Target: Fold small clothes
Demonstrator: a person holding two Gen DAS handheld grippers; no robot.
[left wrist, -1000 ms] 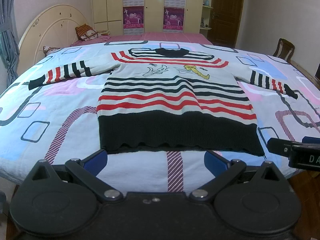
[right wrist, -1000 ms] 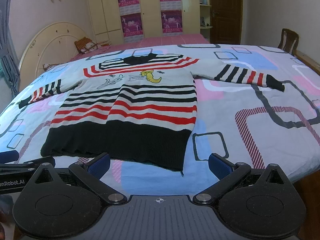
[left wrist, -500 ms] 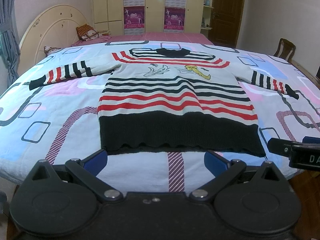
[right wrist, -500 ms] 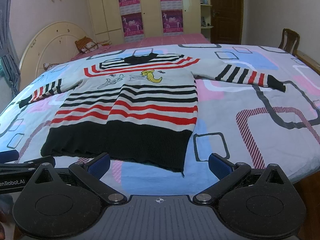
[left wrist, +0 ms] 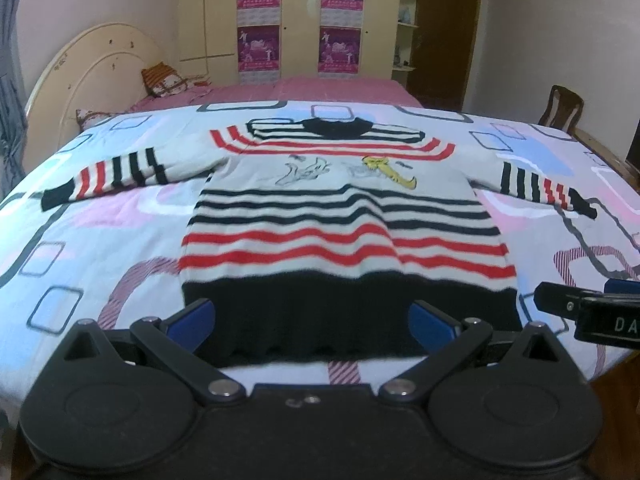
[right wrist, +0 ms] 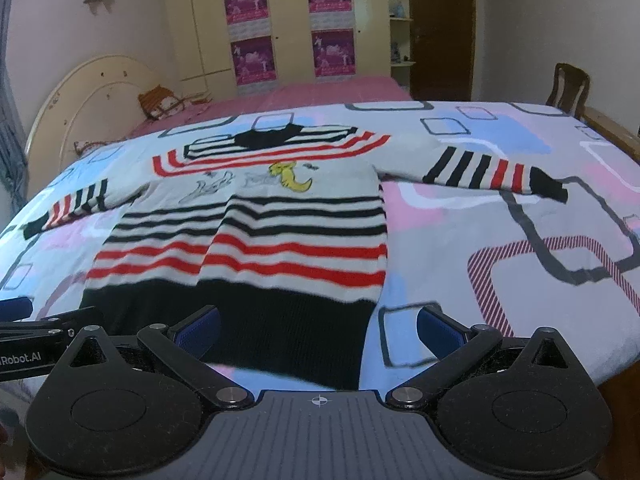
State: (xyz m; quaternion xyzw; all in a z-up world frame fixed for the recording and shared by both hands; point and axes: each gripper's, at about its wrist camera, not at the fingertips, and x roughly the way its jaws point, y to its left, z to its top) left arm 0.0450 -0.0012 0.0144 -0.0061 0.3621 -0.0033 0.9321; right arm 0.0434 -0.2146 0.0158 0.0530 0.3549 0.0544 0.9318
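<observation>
We see a striped knit sweater [left wrist: 344,236] spread flat, front up, on the patterned bedspread [left wrist: 80,248], sleeves out to both sides, black collar away from us and black hem band toward us at the near edge of the bed. Cartoon print on the chest, black and red stripes below it.

Left gripper [left wrist: 312,318]: jaws spread wide, nothing between them. Its blue pads [left wrist: 191,317] sit over the black hem band, left pad at the hem's left corner, right pad toward the right part of the hem. We can't tell whether the pads touch the knit or hover just above it.

Right gripper [right wrist: 318,330]: also spread wide and empty. Its left pad overlaps the black hem band, its right pad [right wrist: 440,330] is past the sweater's right edge, over bare bedspread. So the hem's right corner lies between its fingers. Contact again unclear.

Each gripper shows at the edge of the other's view, side by side along the hem. The lower sweater looks motion-blurred in both views.

Behind: a cream headboard [left wrist: 80,76] on the left, a wardrobe with pink posters [left wrist: 260,28], a wooden chair [left wrist: 560,110] on the right.
</observation>
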